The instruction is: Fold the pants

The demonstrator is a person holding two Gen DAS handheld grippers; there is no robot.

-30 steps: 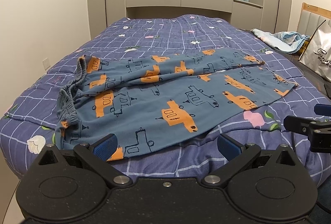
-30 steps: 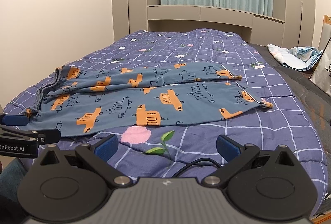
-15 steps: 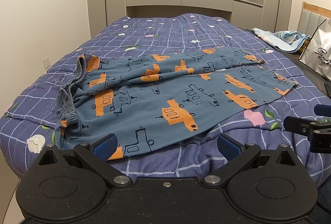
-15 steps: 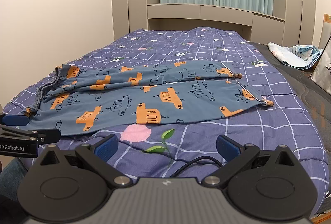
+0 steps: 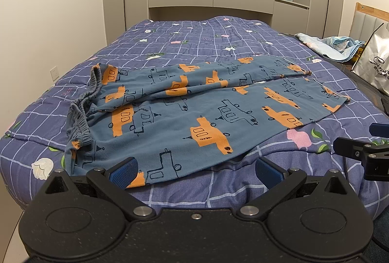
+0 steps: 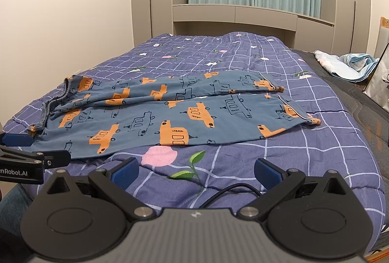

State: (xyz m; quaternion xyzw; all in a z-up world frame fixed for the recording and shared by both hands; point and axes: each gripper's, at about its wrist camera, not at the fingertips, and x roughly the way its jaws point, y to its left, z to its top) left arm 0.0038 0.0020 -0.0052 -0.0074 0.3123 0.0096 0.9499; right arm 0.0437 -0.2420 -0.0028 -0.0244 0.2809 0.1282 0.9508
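Blue pants [image 5: 194, 107] printed with orange cars lie spread flat across the bed, waistband [image 5: 82, 102] at the left, leg cuffs at the right. In the right wrist view the same pants [image 6: 170, 112] stretch from the left edge to the cuffs [image 6: 311, 119]. My left gripper [image 5: 195, 170] hovers open at the pants' near hem, its left pad just over the cloth. My right gripper [image 6: 195, 170] is open above the bare quilt, short of the pants, holding nothing. Each gripper shows at the side of the other's view.
The bed carries a purple checked quilt [image 5: 218, 44] with flowers. A crumpled light-blue cloth [image 5: 333, 46] and a white shopping bag [image 5: 374, 63] sit at the right. A black cable [image 6: 231, 192] lies on the quilt before my right gripper. The wall runs along the left.
Both grippers have eased slightly closer to the bed; the pants have not moved and both stay open.
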